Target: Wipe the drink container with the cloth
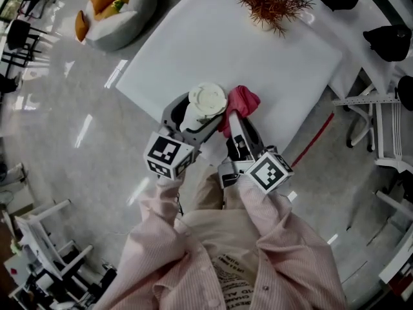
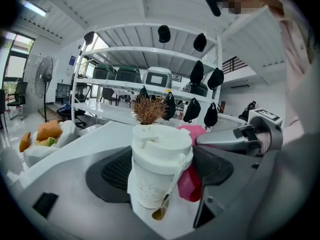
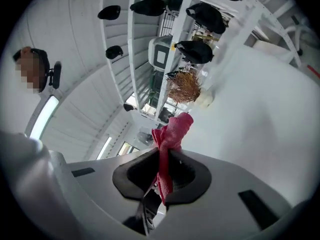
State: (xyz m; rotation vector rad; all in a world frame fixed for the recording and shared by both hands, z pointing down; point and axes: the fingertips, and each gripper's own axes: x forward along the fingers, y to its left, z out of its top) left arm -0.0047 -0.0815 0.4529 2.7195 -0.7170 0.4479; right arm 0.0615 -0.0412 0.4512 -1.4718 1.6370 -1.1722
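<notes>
Our left gripper (image 2: 165, 171) clasps the lidded cup (image 2: 161, 149) by its body, likely light and crushable, so we squeeze gently; our right gripper (image 3: 162, 171) pinches the limp pink cloth (image 3: 172, 131) alongside

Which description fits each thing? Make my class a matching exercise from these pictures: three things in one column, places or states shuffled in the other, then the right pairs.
Things
1. drink container
2. cloth
3. dried plant

Descriptions
A. stands at the far side of the table, untouched
B. pink, pinched in the right gripper
C. white, lidded, held in the left gripper

Pairs: 1-C, 2-B, 3-A
</notes>
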